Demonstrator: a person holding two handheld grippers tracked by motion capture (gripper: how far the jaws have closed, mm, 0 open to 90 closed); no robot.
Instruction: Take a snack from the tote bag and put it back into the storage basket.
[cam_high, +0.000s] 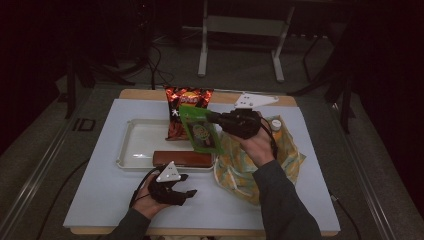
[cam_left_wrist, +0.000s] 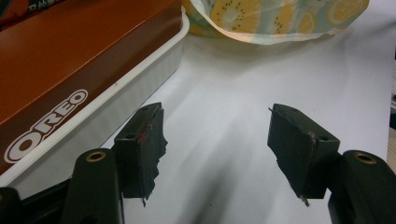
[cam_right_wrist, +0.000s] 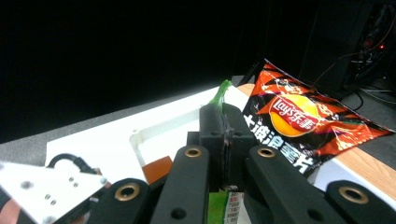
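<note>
One tool (cam_high: 209, 118) clamped on green packet (cam_high: 200, 131).

The worktop (cam_high: 105, 195) was a matt pale sheet over a wooden edge. On it the white tray (cam_high: 131, 145) looked like smooth plastic, and the brown Oreo box (cam_left_wrist: 70, 60) was smooth card with a slight sheen. The chip bag (cam_right_wrist: 303, 121) was glossy, crinkled foil, the green packet (cam_high: 200, 131) shiny film. At 3 o'clock the fruit-print bag (cam_high: 240, 165) looked soft and creased. The jaws' black pads (cam_left_wrist: 142, 144) were matt, with ragged edges.
</note>
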